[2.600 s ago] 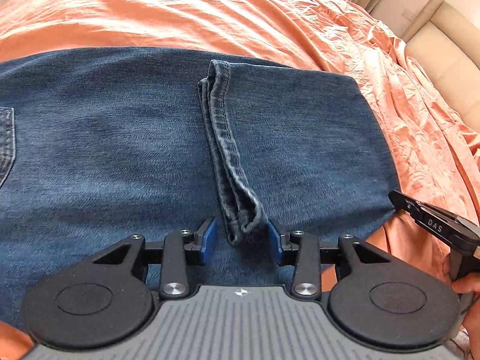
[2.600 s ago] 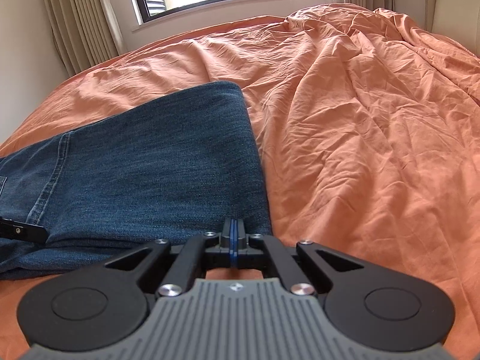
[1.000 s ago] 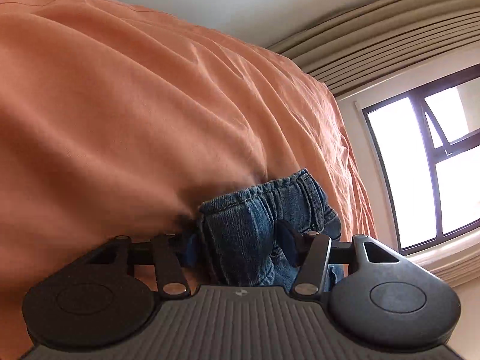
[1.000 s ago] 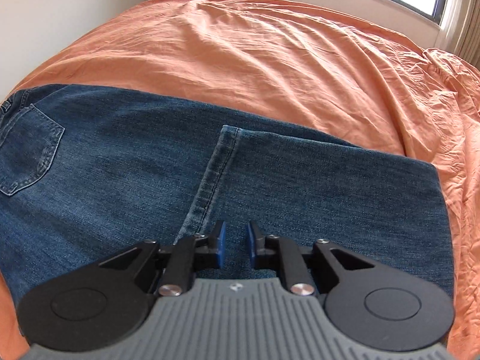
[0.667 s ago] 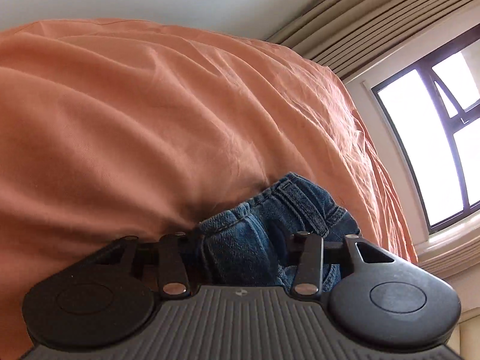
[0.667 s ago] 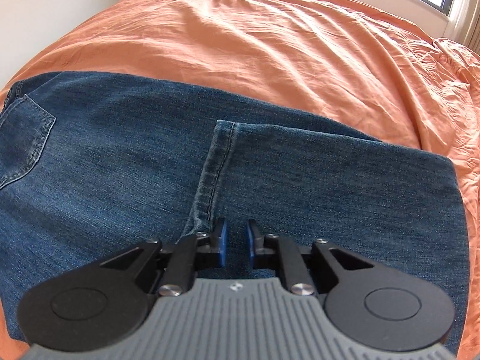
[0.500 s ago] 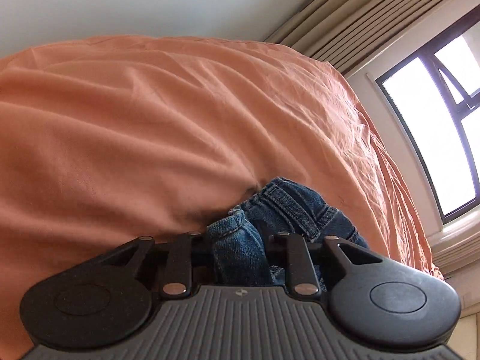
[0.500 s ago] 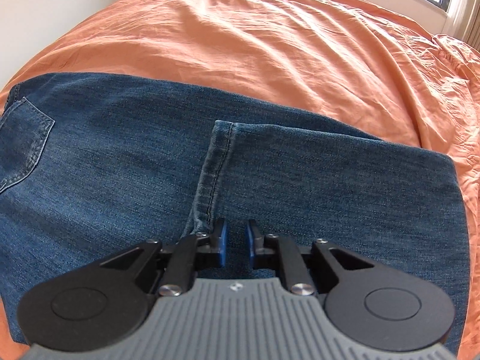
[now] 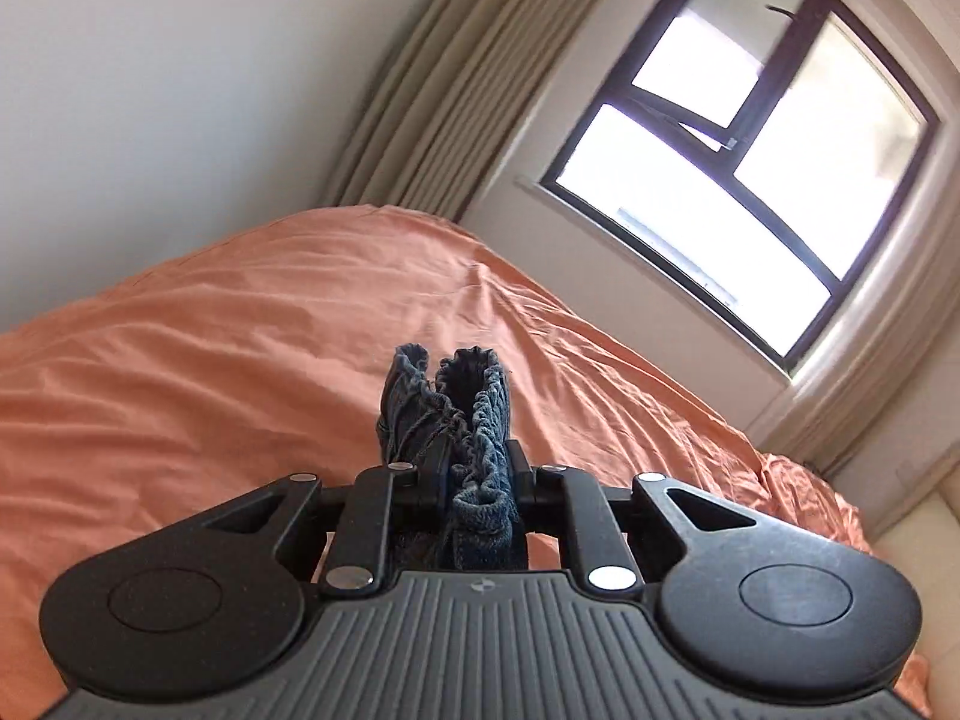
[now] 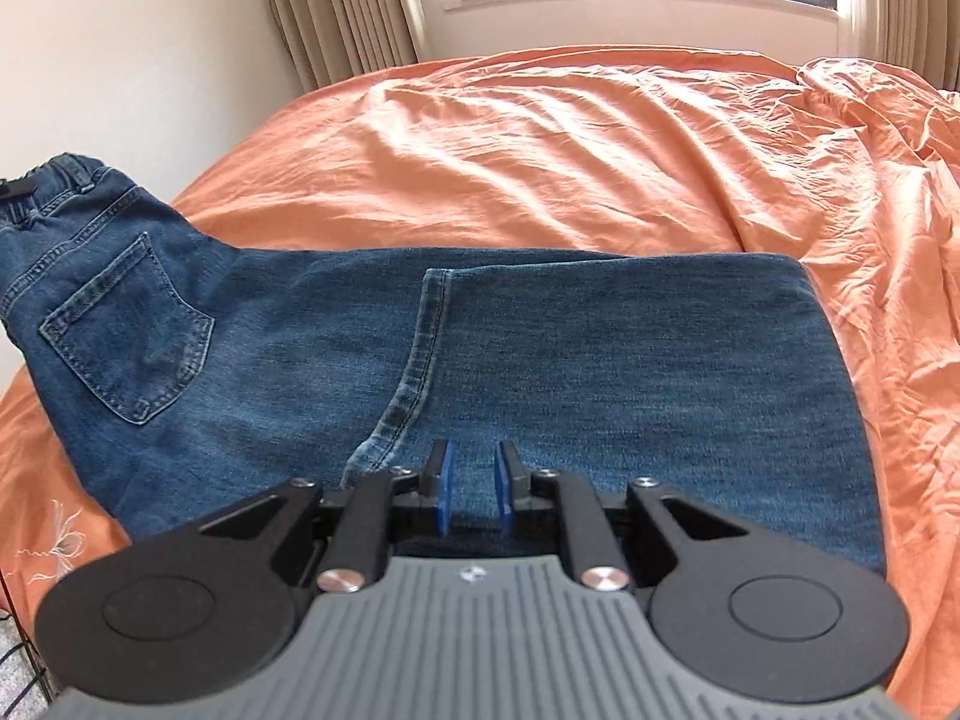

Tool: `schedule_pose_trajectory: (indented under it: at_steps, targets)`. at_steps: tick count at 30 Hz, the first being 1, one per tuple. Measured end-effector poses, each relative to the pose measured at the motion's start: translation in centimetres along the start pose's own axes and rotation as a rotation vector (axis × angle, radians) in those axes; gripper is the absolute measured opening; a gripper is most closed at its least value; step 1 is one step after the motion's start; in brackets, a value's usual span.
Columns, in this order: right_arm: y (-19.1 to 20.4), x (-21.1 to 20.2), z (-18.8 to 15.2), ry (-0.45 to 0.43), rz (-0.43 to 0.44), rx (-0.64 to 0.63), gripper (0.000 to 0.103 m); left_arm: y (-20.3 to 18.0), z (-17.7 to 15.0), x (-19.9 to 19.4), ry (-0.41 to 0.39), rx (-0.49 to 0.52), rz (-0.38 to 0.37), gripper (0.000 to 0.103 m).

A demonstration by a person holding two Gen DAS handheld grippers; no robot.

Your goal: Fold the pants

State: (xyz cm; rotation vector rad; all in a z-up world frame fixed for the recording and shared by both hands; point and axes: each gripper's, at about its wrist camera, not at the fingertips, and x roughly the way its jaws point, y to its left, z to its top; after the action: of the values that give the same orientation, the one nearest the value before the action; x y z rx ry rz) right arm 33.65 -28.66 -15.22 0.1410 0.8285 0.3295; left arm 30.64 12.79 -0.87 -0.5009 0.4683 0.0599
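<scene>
Blue jeans (image 10: 540,372) lie on the orange bed, legs folded back so the hem (image 10: 420,360) rests across the thighs. A back pocket (image 10: 126,348) and the elastic waistband (image 10: 54,180) show at the left in the right wrist view. My left gripper (image 9: 474,480) is shut on the bunched waistband (image 9: 474,420) and holds it lifted above the bed. The left gripper's tip (image 10: 12,189) shows at the waistband. My right gripper (image 10: 472,489) is open and empty, just above the folded leg near the hem's front end.
The orange bedspread (image 10: 600,150) spreads wrinkled behind and to the right of the jeans. A white wall (image 9: 180,90), beige curtains (image 9: 444,90) and a window (image 9: 750,168) stand beyond the bed. A dark wire frame (image 10: 18,648) shows at the lower left edge.
My left gripper closed fully on the waistband and raised it, tilting upward toward the window. My right gripper drew back slightly, staying open over the hem.
</scene>
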Motion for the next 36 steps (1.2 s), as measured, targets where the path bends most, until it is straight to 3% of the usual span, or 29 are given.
schedule_pose_trajectory:
  at_steps: [3,9,12,15,17,19,22,23,29,36]
  targets:
    - [-1.2,-2.4,-1.1,-0.047,0.032,0.053,0.011,-6.9,-3.2,-0.5,-0.007,0.178,-0.015,0.018]
    - [-4.6,-5.5,-3.8,-0.087,0.070,0.156,0.011,-16.7,-12.5,1.9,0.087,0.412,-0.061,0.018]
    - [-6.1,-5.6,-5.2,-0.092,0.049,0.180,0.011,-18.8,-17.7,4.2,0.228,0.479,-0.070,0.019]
    - [-7.8,-5.2,-6.5,-0.096,0.045,0.216,0.012,-19.0,-21.9,6.5,0.421,0.470,-0.078,0.021]
    - [-8.9,-4.9,-7.2,-0.095,0.061,0.245,0.013,-18.5,-23.5,6.6,0.492,0.449,-0.071,0.024]
    - [-9.5,-4.7,-7.5,-0.100,0.071,0.247,0.013,-17.9,-23.4,6.1,0.524,0.392,-0.113,0.030]
    - [-9.9,-4.4,-7.5,-0.106,0.088,0.259,0.020,-17.7,-22.3,6.8,0.659,0.249,-0.223,0.036]
    - [-10.1,-4.3,-7.5,-0.109,0.091,0.263,0.022,-17.8,-22.1,6.6,0.672,0.241,-0.239,0.037]
    - [-9.8,-5.3,-6.9,-0.176,0.085,0.256,0.028,-19.0,-19.4,4.2,0.555,0.328,-0.279,0.040]
    - [-9.2,-6.3,-6.7,-0.205,0.150,0.308,0.031,-15.2,-15.1,3.6,0.428,0.344,-0.200,0.040]
